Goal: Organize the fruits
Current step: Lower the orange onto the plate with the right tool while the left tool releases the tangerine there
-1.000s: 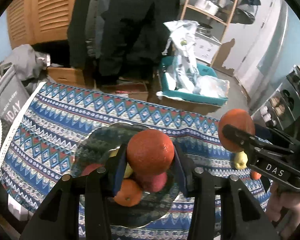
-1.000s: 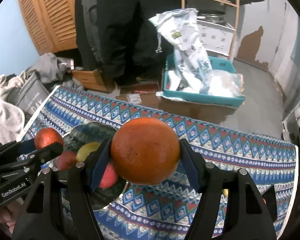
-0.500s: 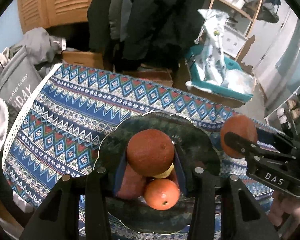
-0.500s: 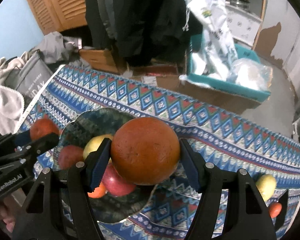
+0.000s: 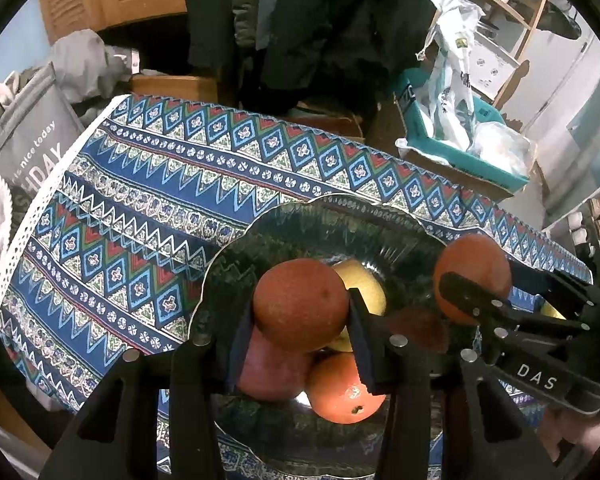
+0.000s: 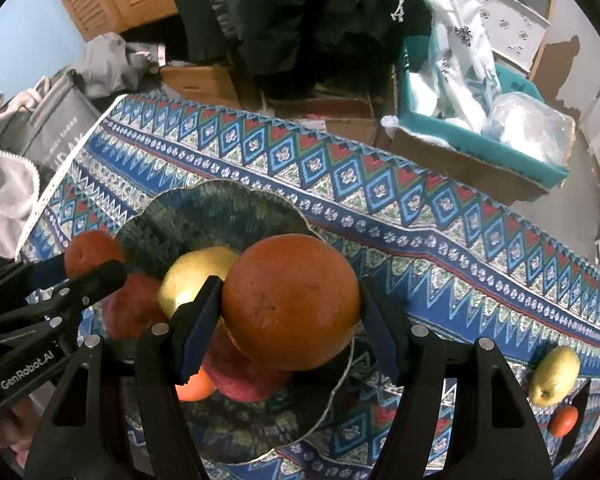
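Note:
My left gripper (image 5: 300, 312) is shut on an orange (image 5: 300, 304) and holds it above the dark scalloped plate (image 5: 340, 228). My right gripper (image 6: 290, 308) is shut on a bigger orange (image 6: 290, 304) over the plate's (image 6: 220, 204) right side; that orange shows in the left wrist view (image 5: 474, 268). On the plate lie a yellow apple (image 6: 192, 276), a red apple (image 6: 240, 380), another red fruit (image 6: 132, 308) and a small orange (image 5: 344, 388). A yellow-green apple (image 6: 554, 376) and a small orange fruit (image 6: 564, 420) lie on the cloth at the right.
The table wears a blue patterned cloth (image 5: 140, 216). Behind it stand a teal box with plastic bags (image 5: 460, 128), cardboard boxes (image 6: 204, 80), dark hanging coats (image 5: 320, 20) and a grey bag (image 5: 24, 128) at the left.
Both grippers have moved forward and down over the plate with their oranges. The plate and its fruits now lie closer under the fingers.

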